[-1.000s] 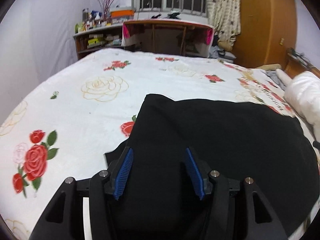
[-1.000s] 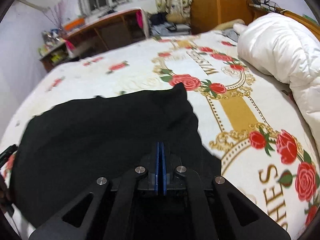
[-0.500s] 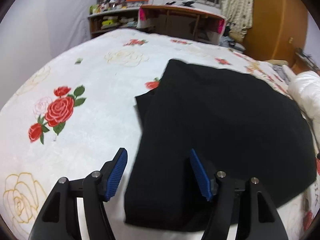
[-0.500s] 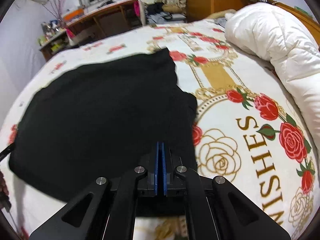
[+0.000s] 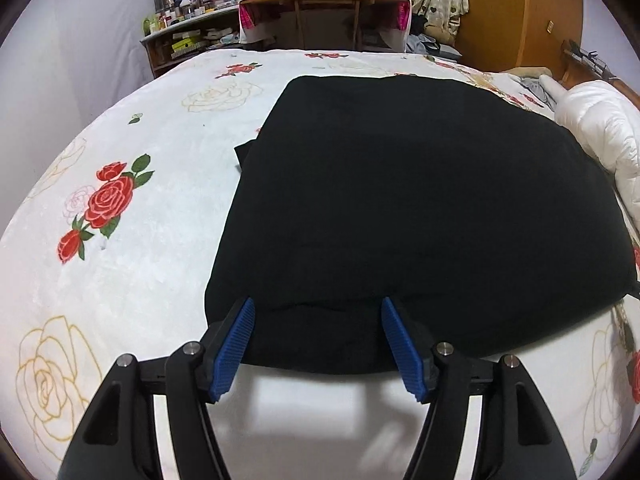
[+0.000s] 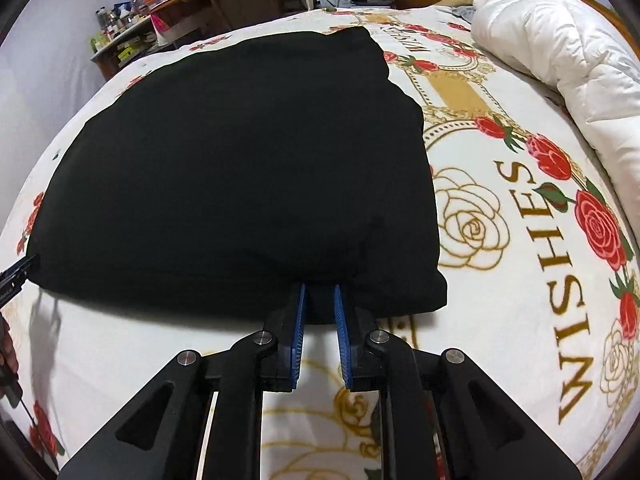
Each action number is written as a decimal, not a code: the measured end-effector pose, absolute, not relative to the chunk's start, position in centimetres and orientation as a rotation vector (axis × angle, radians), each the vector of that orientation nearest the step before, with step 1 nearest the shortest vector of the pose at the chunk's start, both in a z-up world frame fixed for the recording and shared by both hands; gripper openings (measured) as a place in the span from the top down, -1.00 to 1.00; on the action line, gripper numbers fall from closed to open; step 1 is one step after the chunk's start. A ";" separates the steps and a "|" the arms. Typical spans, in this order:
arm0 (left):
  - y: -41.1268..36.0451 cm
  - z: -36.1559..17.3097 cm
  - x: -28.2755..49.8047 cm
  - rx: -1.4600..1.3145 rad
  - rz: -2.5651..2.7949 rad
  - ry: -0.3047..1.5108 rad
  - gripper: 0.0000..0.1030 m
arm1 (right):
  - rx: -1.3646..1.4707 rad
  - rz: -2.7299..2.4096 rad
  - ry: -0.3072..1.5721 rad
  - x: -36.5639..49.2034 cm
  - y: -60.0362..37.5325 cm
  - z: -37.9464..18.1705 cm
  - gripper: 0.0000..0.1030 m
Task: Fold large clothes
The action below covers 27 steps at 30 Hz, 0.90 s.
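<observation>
Two claws stand spread at the near hem of the black garment (image 5: 400, 208) on the bed (image 5: 132, 280): left claw (image 5: 316, 344) wide, right claw (image 6: 319, 320) just parting. Soft, limp cloth; pinch corners.

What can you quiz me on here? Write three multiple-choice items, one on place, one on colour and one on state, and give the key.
1. Seen from the right wrist, where does the white duvet lie relative to the garment? A on it; B to its right; C to its left.
2. The garment is: A black; B red; C white.
3. The garment: A hangs in the air; B lies folded flat on the bed; C is rolled into a ball.
Key: 1 B, bare bed shows between them; 2 A, the cloth is solid black; 3 B, it rests on the bed with layered edges.
</observation>
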<state>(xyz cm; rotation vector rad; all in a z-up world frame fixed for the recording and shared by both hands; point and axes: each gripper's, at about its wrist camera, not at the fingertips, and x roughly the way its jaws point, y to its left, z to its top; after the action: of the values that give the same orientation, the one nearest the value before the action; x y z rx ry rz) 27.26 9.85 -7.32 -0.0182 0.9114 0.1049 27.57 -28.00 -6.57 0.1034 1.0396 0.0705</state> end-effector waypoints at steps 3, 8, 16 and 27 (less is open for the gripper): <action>9.9 -6.6 26.6 -0.044 0.117 0.915 -0.31 | 0.095 0.063 1.032 26.9 -28.0 -5.9 0.71; 9.5 -4.5 25.2 -0.067 0.120 0.875 -0.31 | 0.102 0.073 0.984 25.2 -28.1 -3.5 0.71; 8.2 -0.8 22.8 -0.063 0.090 0.802 -0.31 | 0.133 0.123 0.887 21.9 -26.7 0.3 0.31; 6.5 0.6 18.8 -0.032 0.013 0.779 -0.32 | 0.124 0.182 0.844 17.9 -24.5 1.9 0.14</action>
<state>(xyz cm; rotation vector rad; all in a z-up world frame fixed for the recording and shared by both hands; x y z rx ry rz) 18.82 6.50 0.56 -0.0320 0.7792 0.0132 17.90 -24.51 1.89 0.1243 0.8440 0.1820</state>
